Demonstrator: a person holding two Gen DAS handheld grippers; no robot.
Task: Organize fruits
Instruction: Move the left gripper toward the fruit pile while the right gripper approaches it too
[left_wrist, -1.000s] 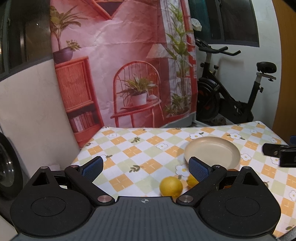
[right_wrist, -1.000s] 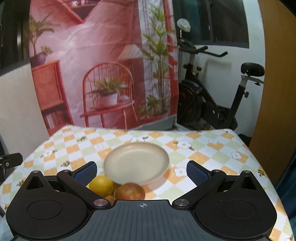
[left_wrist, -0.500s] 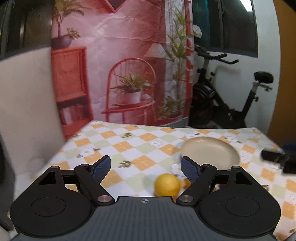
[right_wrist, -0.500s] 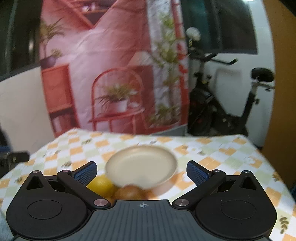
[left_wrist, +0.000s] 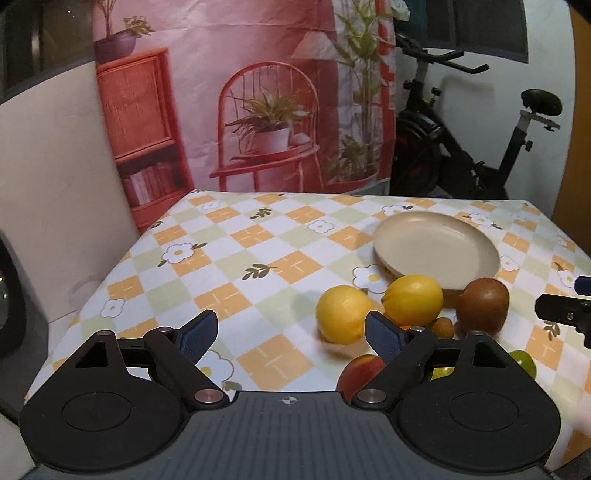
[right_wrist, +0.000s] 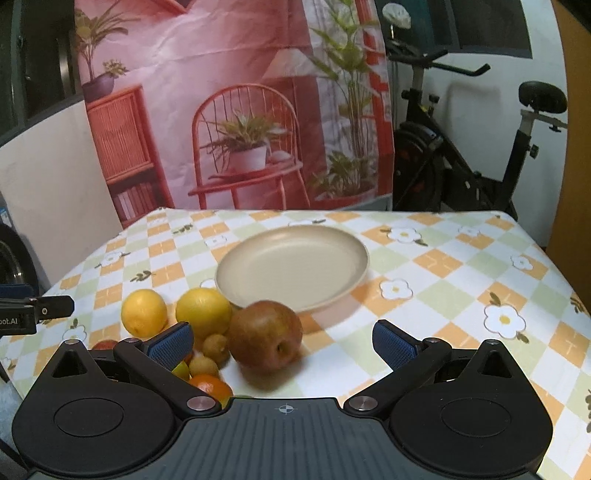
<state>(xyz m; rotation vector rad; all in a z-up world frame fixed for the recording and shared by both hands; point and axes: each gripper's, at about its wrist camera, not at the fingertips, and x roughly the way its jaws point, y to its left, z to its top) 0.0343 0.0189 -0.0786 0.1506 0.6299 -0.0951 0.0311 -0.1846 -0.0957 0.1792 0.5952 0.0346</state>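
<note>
Fruit now crowds the near rim of the empty plate (right_wrist: 291, 266): both grippers, left (left_wrist: 291, 334) opening, right (right_wrist: 282, 341) spread, have dropped toward it, nothing grasped.

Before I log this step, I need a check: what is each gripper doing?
Left gripper: jaws opening, nothing between them.
Right gripper: open, holding nothing; brown fruit lies ahead, untouched.

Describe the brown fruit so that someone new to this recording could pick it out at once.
Find the beige plate on the checked tablecloth. Just before its near rim lies a cluster of fruit. The brown fruit is the largest, russet and dull, at the cluster's right end, beside two yellow lemons.
</note>
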